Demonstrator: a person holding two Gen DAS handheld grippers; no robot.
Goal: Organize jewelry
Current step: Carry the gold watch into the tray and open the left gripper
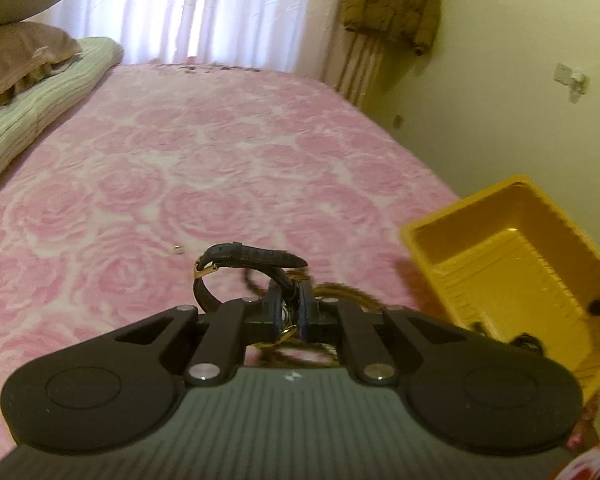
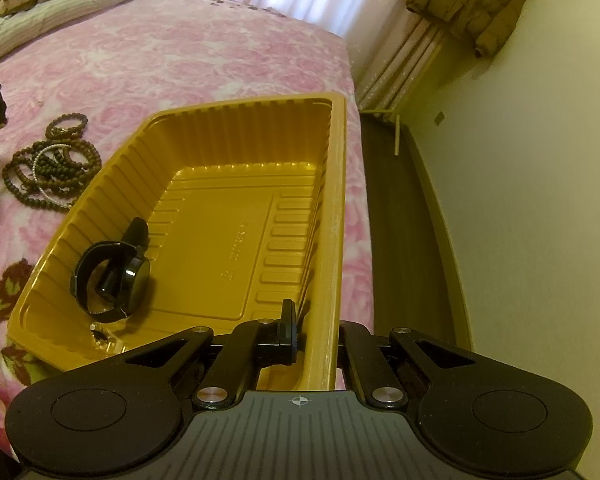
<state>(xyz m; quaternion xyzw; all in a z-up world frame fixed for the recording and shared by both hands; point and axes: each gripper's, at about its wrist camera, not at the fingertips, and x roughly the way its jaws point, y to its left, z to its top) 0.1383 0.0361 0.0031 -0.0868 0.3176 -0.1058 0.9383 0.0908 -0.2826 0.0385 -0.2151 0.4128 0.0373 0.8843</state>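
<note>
Bedding comes first: a pink rose-patterned blanket (image 2: pixel 204 52) covers the bed, with pillows (image 1: pixel 16 36) stacked at its far left corner. On the blanket, near the bed's right edge, sits a yellow ribbed tray (image 2: pixel 236 152). The right gripper (image 2: pixel 314 336) is pinched on the tray's right rim, one finger inside the wall and one outside. A black watch (image 2: pixel 118 276) lies on its side in the tray's near left corner. Left of the tray, a heap of brown bead bracelets (image 2: pixel 52 168) rests on the blanket (a thin silvery ring lies among them). The left gripper (image 1: pixel 290 312) is clamped on a gold-cased watch (image 1: pixel 236 264) with a dark strap, held clear above the blanket, just left of the tray.
</note>
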